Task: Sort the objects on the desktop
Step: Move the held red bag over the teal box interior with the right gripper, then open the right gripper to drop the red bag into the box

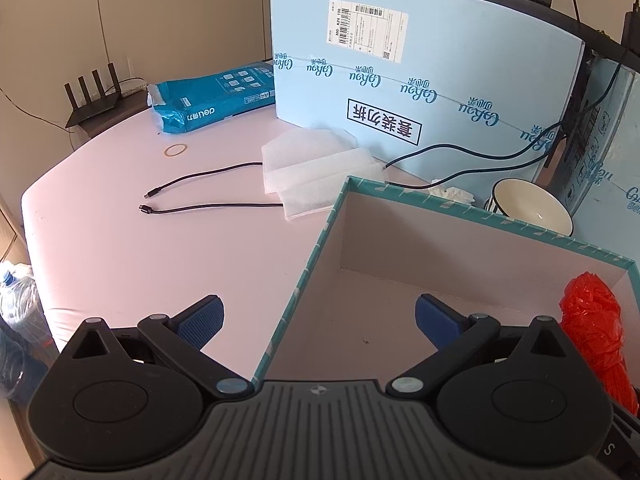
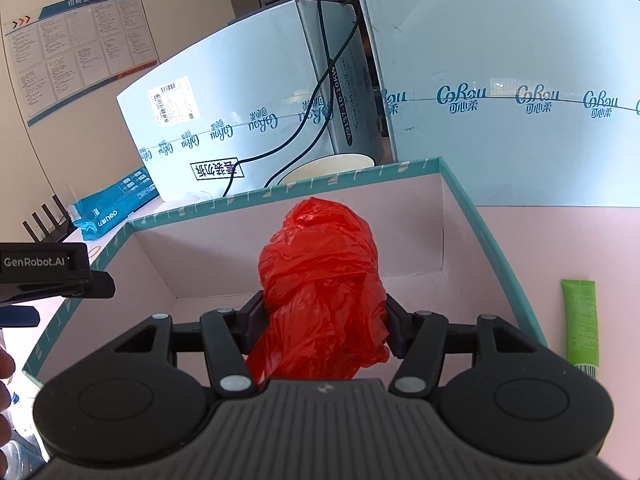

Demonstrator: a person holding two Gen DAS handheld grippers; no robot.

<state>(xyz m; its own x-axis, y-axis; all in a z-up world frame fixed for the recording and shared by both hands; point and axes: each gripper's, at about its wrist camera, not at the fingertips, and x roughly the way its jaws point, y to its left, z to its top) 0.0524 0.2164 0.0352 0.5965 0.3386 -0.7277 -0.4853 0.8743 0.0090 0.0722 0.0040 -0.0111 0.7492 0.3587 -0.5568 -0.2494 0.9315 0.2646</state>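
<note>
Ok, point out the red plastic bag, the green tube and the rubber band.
red plastic bag (image 2: 320,280): right wrist view, crumpled middle.
green tube (image 2: 582,322): right wrist view, mid-body.
rubber band (image 1: 176,150): left wrist view, on its loop.

- My right gripper (image 2: 326,326) pinches a crinkled, glossy red plastic bag (image 2: 324,264).
- Matt cardboard box (image 2: 492,236), smooth inside.
- My left gripper's (image 1: 318,318) blue pads (image 1: 200,320) look finely textured.
- Glossy ceramic bowl (image 1: 528,206).

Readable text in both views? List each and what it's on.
"GenRobot.AI": left gripper body.
"CoRou 可心柔": pale blue cartons.
"套装勿拆", upside down: left carton.
"deli", upside down: blue paper pack.
"招聘信息栏": wall notice board.
Shipping label, green tube: too small.
</note>
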